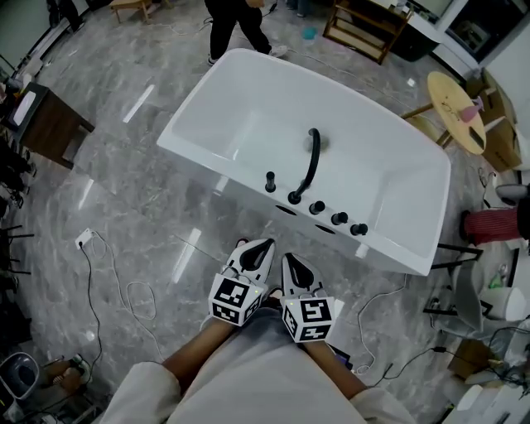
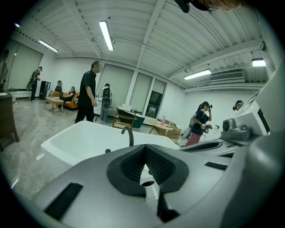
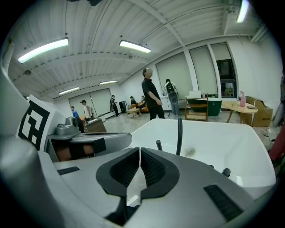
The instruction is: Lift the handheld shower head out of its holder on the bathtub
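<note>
A white bathtub [image 1: 207, 124] stands on the grey marble floor ahead of me. On its near rim are a curved black spout [image 1: 310, 161], a short upright black handheld shower head [image 1: 270, 181] left of the spout's base, and three black knobs [image 1: 339, 219] to the right. My left gripper [image 1: 263, 245] and right gripper [image 1: 290, 258] sit side by side just short of that rim, both shut and empty. The left gripper view shows the left gripper [image 2: 145, 153] below the spout [image 2: 129, 133]. Beyond the right gripper [image 3: 140, 153], its own view shows the shower head [image 3: 159, 144] and the spout [image 3: 179, 133].
A person in black [image 1: 236, 25] walks past the tub's far side. A dark wooden table [image 1: 50, 124] stands at the left, a round yellow table [image 1: 455, 108] at the right. White cables [image 1: 124, 290] trail on the floor at my left.
</note>
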`<action>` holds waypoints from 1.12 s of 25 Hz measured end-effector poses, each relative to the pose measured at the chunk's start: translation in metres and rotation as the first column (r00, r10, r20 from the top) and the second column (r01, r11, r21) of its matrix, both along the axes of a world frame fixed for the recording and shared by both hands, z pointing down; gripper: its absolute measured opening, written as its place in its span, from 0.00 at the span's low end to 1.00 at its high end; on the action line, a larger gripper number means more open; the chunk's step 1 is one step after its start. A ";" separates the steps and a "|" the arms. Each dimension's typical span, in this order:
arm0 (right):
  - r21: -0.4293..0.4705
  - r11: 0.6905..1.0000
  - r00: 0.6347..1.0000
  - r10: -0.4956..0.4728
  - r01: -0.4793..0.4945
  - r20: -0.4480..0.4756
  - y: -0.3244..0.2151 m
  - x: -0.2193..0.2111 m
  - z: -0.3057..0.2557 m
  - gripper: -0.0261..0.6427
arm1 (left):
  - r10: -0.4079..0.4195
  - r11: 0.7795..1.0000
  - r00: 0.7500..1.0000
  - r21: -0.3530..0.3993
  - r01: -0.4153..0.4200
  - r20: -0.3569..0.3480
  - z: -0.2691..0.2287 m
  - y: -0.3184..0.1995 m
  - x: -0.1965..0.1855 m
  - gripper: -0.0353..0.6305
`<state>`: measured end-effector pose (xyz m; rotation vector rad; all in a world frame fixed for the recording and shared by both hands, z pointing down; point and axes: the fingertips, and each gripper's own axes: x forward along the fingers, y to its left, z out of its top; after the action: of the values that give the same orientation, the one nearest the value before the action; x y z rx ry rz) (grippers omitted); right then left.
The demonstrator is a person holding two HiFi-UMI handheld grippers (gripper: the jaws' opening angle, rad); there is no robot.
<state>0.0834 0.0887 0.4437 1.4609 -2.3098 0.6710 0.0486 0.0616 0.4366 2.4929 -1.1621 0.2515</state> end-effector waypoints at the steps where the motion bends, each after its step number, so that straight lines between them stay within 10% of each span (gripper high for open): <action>1: -0.003 1.000 1.000 0.004 -0.004 -0.001 -0.006 -0.002 0.001 0.07 | 0.005 1.000 1.000 -0.002 -0.005 -0.003 0.000 -0.007 -0.002 0.06; 28: 0.050 0.992 0.991 0.116 -0.113 -0.062 -0.123 -0.061 -0.010 0.07 | 0.100 0.995 0.992 0.017 -0.099 -0.076 -0.005 -0.138 -0.070 0.06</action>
<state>0.0220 -0.0339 0.4338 1.6219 -2.2207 0.5947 -0.0210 -0.0764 0.4320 2.5516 -1.0136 0.1741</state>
